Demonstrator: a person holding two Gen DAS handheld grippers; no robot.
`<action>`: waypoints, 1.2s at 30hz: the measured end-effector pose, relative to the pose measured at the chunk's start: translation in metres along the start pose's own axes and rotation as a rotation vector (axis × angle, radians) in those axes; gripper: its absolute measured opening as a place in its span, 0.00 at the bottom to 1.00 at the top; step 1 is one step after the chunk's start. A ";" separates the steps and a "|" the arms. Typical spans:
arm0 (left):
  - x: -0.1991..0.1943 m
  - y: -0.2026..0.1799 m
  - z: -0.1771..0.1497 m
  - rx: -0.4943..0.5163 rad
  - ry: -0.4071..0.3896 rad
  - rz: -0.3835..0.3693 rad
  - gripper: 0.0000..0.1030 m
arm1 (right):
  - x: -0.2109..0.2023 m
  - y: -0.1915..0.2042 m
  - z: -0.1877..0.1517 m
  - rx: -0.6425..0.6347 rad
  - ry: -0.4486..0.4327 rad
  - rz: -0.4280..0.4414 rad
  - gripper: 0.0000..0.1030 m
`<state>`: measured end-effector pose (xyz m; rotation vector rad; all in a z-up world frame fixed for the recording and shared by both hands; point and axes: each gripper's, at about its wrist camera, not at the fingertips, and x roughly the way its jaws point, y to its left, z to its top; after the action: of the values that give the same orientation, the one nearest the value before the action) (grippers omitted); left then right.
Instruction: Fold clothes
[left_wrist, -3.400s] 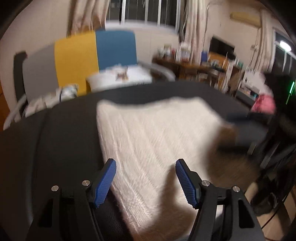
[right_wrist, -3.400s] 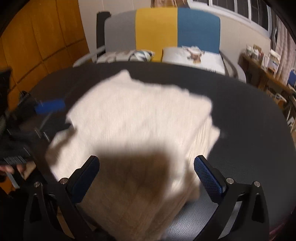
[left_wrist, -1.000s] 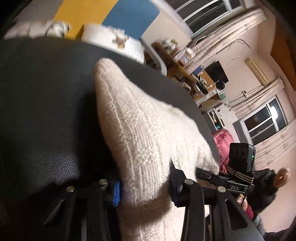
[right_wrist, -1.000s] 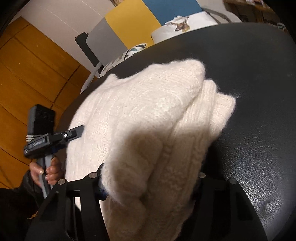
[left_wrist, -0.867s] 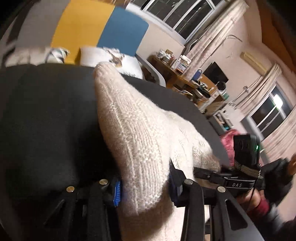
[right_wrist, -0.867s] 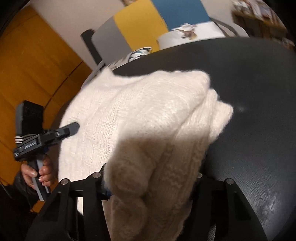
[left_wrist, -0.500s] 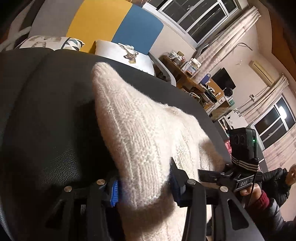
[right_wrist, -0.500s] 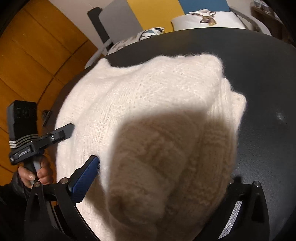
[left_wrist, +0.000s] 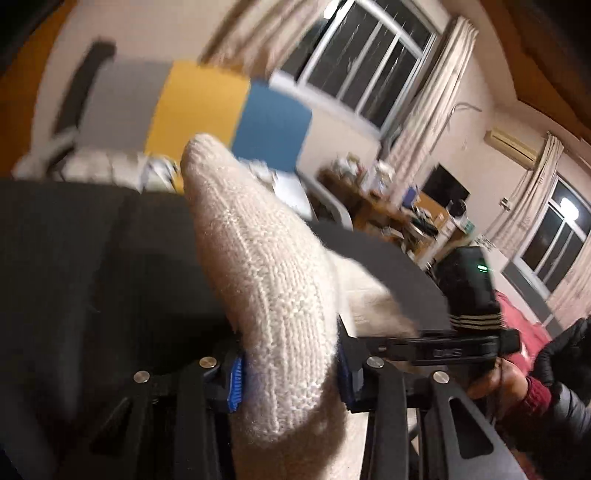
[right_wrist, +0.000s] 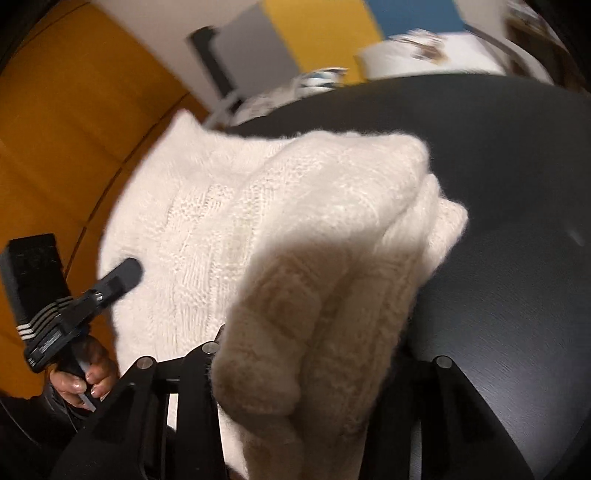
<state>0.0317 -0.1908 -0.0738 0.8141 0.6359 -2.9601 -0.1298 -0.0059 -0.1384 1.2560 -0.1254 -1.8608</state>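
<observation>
Right wrist: right tool (right_wrist: 306, 373) has just reclosed, gripping sweater (right_wrist: 280, 221).

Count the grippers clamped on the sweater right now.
2. The left gripper pinches one bunched edge of the white sweater; the right gripper clamps the thick folded end, above the black table.

We cannot see the fingertips of the right claw (right_wrist: 306, 354): the cream sweater (right_wrist: 295, 229) bulges over them and runs off the bottom edge. In the left claw (left_wrist: 290, 373), knit covers most of both blue pads (left_wrist: 235, 384). Beyond it, the chair (left_wrist: 207, 107) and the clutter on the far desk (left_wrist: 391, 192) are smeared past telling. The table (right_wrist: 517, 221) is cut off beside the right claw.
</observation>
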 end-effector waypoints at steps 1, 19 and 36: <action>-0.013 0.006 0.004 0.000 -0.030 0.025 0.38 | 0.009 0.015 0.007 -0.031 -0.001 0.031 0.41; -0.079 0.220 -0.043 -0.645 -0.003 0.398 0.47 | 0.229 0.177 0.108 -0.472 0.315 0.116 0.80; -0.122 0.205 0.013 -0.428 -0.150 0.506 0.45 | 0.151 0.212 0.094 -0.760 0.257 0.337 0.84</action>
<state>0.1538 -0.3957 -0.0816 0.5957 0.8587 -2.2911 -0.0968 -0.2762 -0.0913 0.8509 0.4461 -1.2495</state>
